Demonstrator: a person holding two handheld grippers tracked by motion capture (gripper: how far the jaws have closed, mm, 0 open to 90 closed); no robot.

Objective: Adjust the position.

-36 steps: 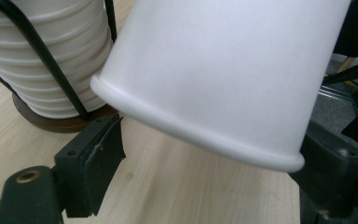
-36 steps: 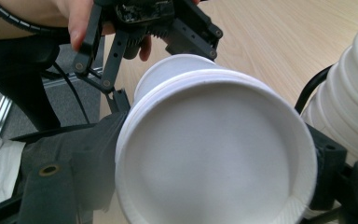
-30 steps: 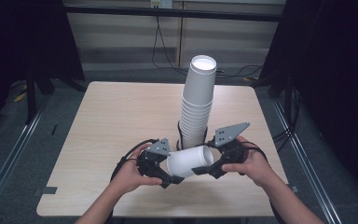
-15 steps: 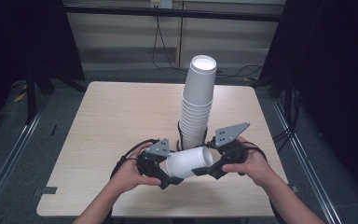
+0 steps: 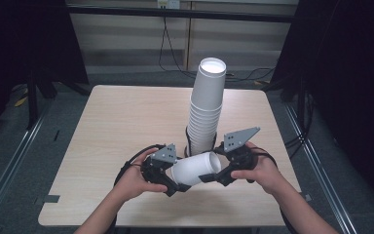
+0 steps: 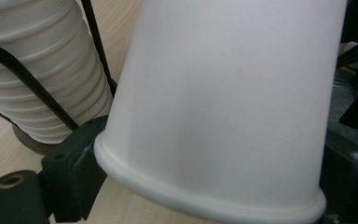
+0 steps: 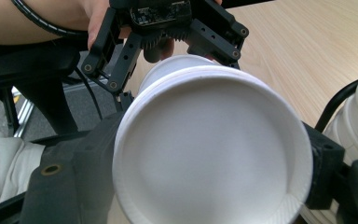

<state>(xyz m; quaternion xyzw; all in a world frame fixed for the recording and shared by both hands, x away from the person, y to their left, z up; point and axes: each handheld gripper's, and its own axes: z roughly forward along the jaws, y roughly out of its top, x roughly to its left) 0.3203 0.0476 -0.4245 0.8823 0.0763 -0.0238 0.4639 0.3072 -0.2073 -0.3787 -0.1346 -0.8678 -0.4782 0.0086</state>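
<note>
on the left side of the high view the left hand (image 5: pixel 132 179) holds the left gripper (image 5: pixel 171 181), and its jaws are closed on one end of a white paper cup (image 5: pixel 196 168) that lies sideways just above the table (image 5: pixel 117 126), in front of the person. in the left gripper view a rolled rim and the cup wall (image 6: pixel 223 107) sit between the two black jaws, so this gripper seems to hold that end steady, like an anchor. the cup is kept horizontal between the two tools, probably because it is two cups pushed together and the person wants to pull them apart; this is only my judgement, and i cannot tell how many cups there are. just behind the cup stands a tall stack of cups (image 5: pixel 205 109), upright, on a dark round base, near enough that a cable of a gripper passes in front of it. to the right, the right gripper (image 5: pixel 213 175) is held by the right hand (image 5: pixel 259 170), and its jaws grip the other end of the cup; in the right gripper view the round white end (image 7: pixel 209 149) faces the camera between the jaws, with the left gripper (image 7: pixel 168 28) beyond it. the two hands face each other so that each one can pull against the other.
</note>
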